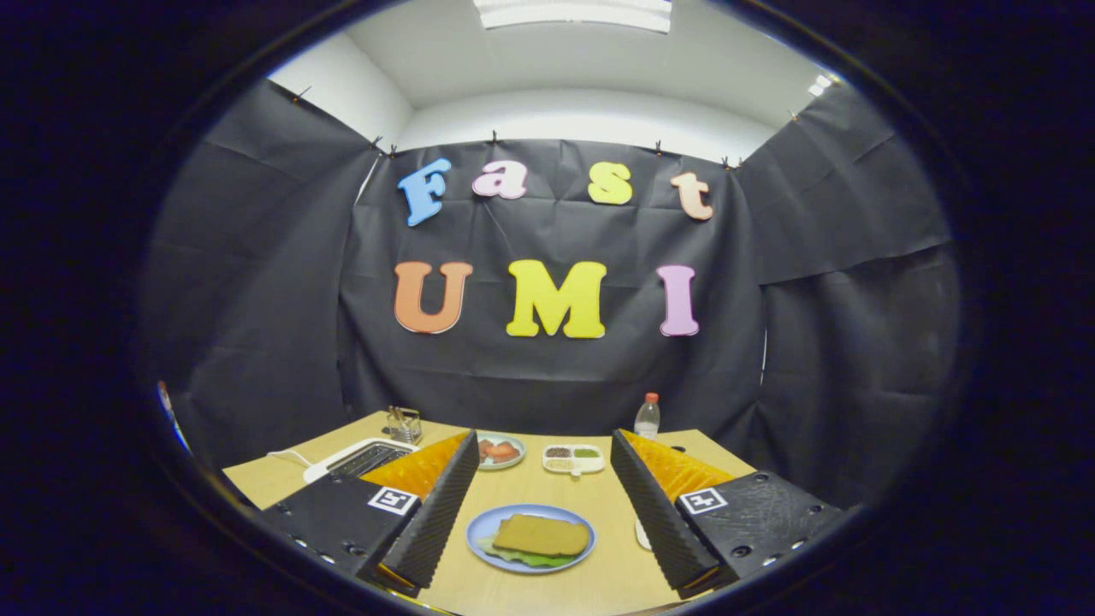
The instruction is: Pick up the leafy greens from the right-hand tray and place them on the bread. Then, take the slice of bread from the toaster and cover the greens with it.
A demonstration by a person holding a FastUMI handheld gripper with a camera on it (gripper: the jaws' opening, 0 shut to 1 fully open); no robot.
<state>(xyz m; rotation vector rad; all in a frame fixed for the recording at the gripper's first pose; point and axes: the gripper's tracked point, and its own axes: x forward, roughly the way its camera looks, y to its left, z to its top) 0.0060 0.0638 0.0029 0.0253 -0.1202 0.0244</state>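
Note:
A blue plate (pixel 479 524) lies on the wooden table between my fingers, closer to me than their tips. On it a brown slice of bread (pixel 541 535) rests on top of leafy greens (pixel 523 558), whose edges show under the near side. My gripper (pixel 542 438) is open and held above the table, with nothing between its fingers. A white appliance with a dark slotted top (pixel 364 459) sits beyond the left finger, and a small metal rack (pixel 404 423) stands behind it. A white dish rim (pixel 641 535) shows beside the right finger, mostly hidden by it.
Past the fingertips are a small plate of red-orange slices (pixel 500 450), a white compartment tray of toppings (pixel 573 459) and a water bottle with a red cap (pixel 648 417). Black cloth walls close the table on three sides.

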